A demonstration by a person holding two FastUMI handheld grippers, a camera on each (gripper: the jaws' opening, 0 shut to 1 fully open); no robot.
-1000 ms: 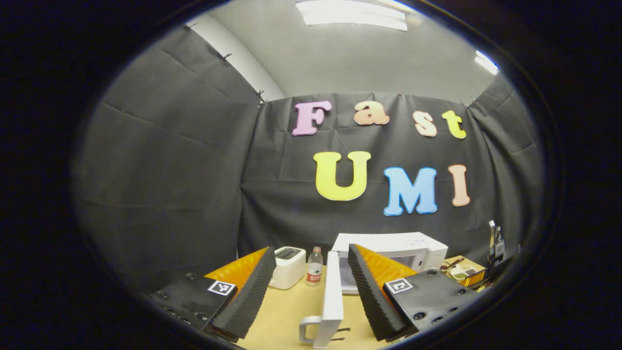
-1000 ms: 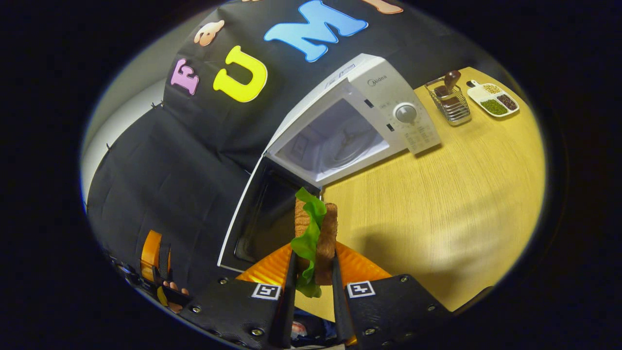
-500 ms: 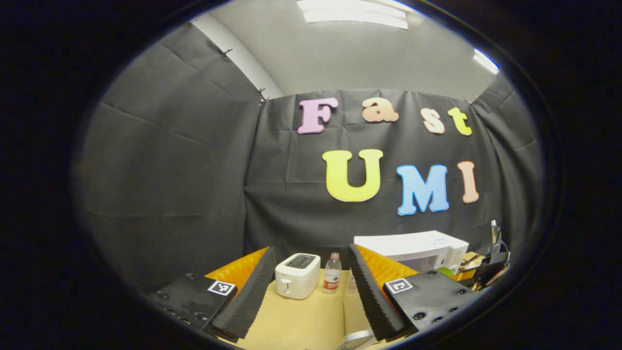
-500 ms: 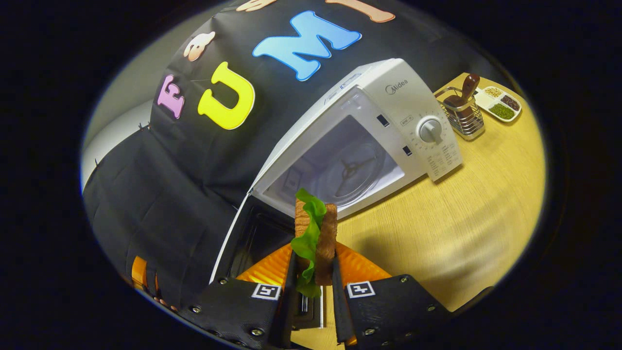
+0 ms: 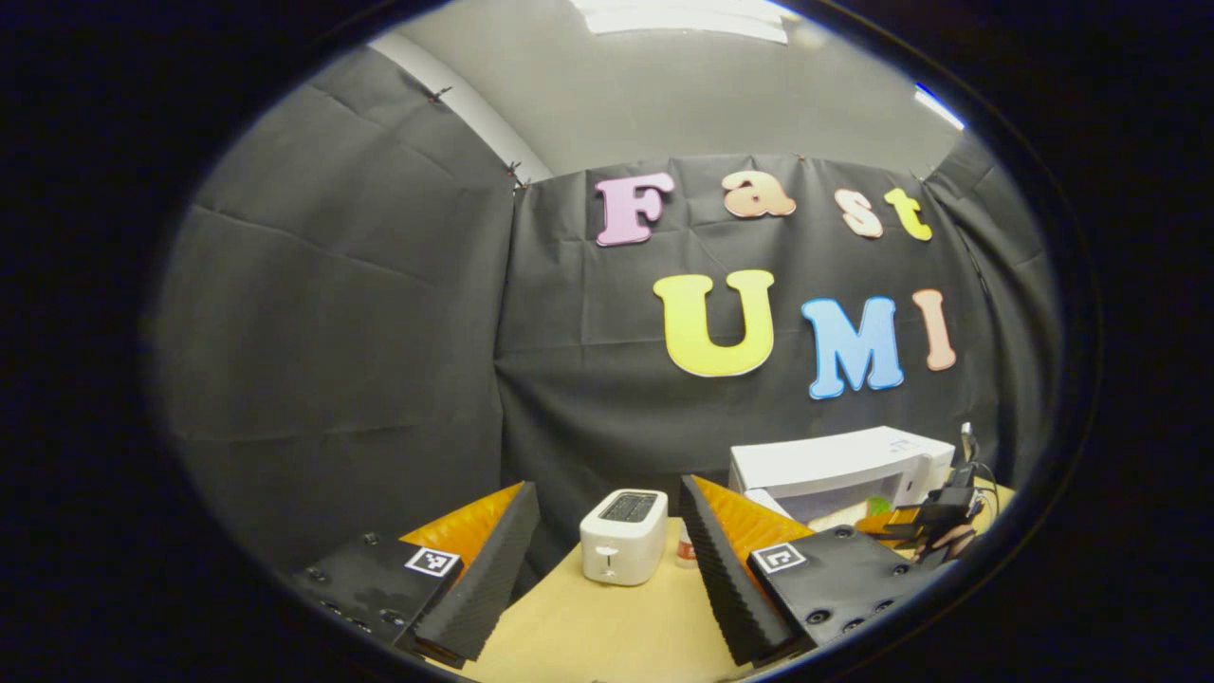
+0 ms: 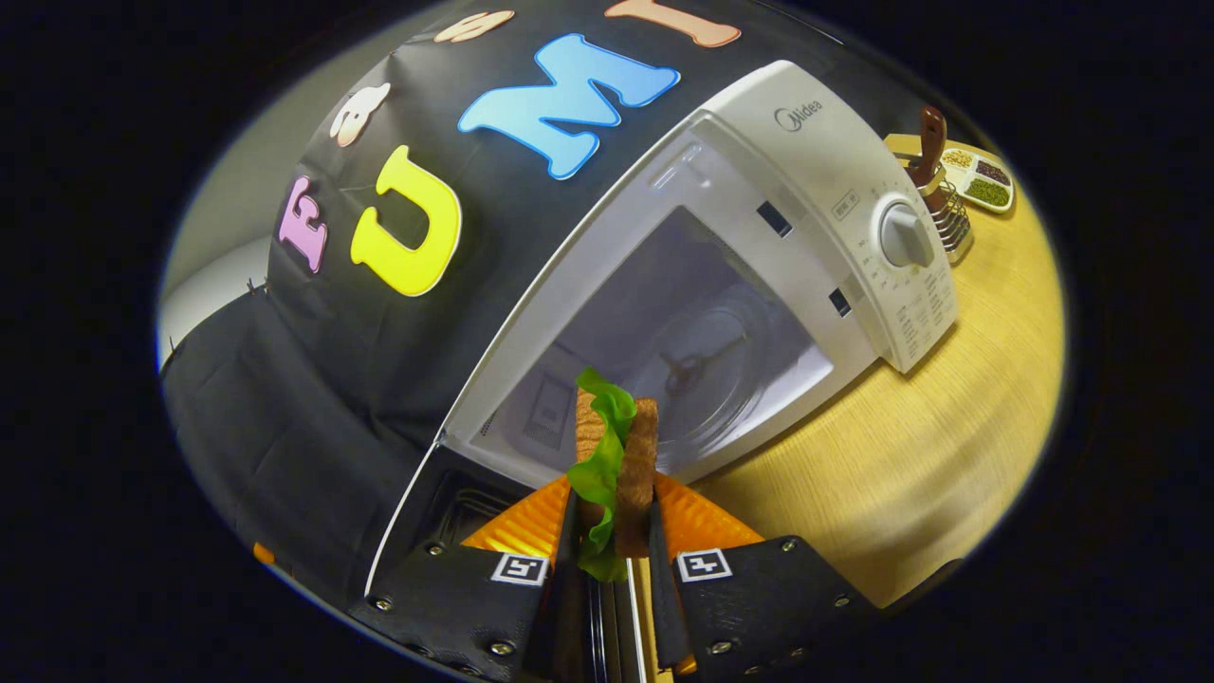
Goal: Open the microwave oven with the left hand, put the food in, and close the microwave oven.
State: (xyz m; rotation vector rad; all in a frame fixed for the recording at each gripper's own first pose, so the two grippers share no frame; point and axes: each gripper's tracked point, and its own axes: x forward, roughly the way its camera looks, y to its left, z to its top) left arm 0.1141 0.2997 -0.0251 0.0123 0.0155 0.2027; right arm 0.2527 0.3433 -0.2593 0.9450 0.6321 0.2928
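Green lettuce stuck out of the sandwich (image 6: 616, 455) we squeezed in the right gripper (image 6: 615, 541); the left gripper (image 5: 607, 569) gaped, empty. We probably needed to slide it straight into the microwave (image 6: 759, 285).

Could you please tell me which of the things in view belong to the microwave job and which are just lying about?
Job:
- microwave, its door open
- sandwich, held in the right claw
- left claw, open and holding nothing

Lying about:
- toaster
- wire rack
- snack dish

Open microwave cavity (image 6: 683, 351) (door (image 6: 417, 512) aside)
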